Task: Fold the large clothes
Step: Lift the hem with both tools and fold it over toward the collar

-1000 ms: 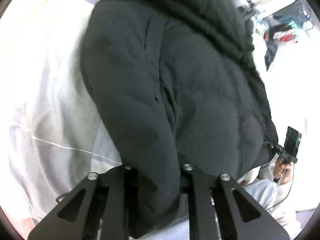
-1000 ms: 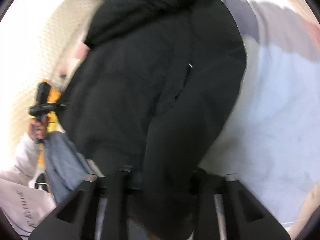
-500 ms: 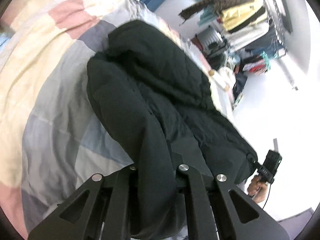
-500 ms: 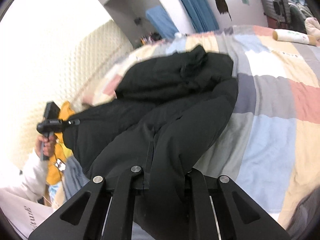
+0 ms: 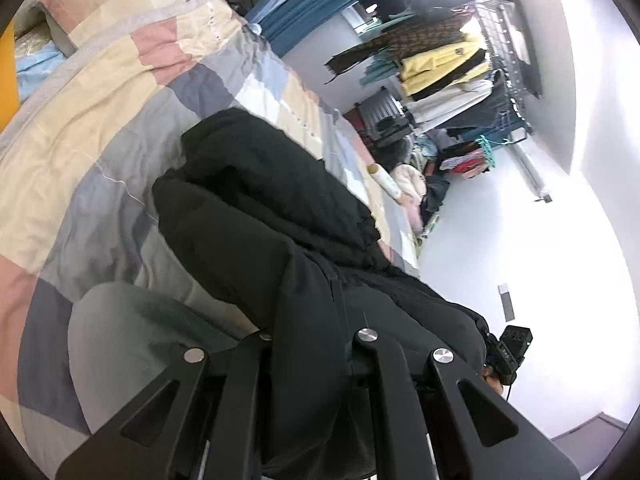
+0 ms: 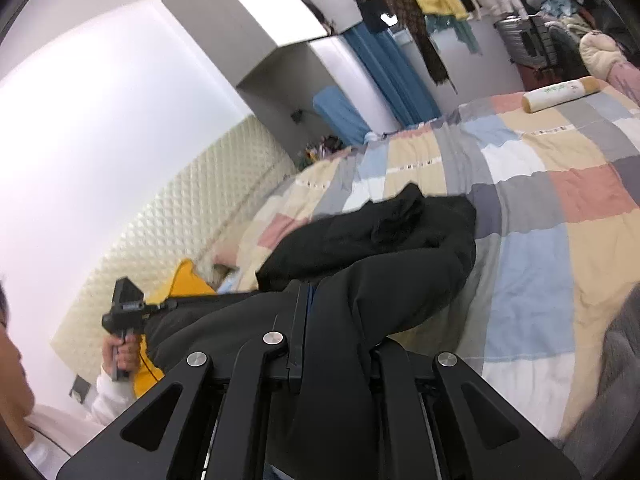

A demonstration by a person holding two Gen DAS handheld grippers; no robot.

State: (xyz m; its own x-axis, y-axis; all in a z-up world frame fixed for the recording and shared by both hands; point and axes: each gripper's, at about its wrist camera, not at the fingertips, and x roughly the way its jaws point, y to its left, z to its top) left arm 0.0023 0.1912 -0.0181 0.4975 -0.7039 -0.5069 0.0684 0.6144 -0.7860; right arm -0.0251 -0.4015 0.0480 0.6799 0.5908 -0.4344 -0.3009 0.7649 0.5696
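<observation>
A large black padded jacket (image 5: 256, 216) stretches from both grippers out onto a checked bedspread (image 5: 100, 92). My left gripper (image 5: 312, 340) is shut on one end of the jacket, with the cloth bunched between its fingers. My right gripper (image 6: 328, 344) is shut on the other end of the same jacket (image 6: 384, 248). The near part of the jacket hangs lifted; its far part, with the hood, lies on the bed. Each view shows the other hand-held gripper, the right one (image 5: 508, 352) and the left one (image 6: 124, 308).
A clothes rack (image 5: 452, 60) with hanging garments stands past the bed's foot. A white roll (image 6: 560, 94) lies on the bedspread's far corner. A padded headboard (image 6: 192, 216) and a yellow pillow (image 6: 188, 284) are at the bed's head. Grey cloth (image 6: 616, 380) lies at the right.
Both grippers have pulled back and up from the bed with the jacket still clamped. The jacket now reaches further away and more of the bedspread and room shows.
</observation>
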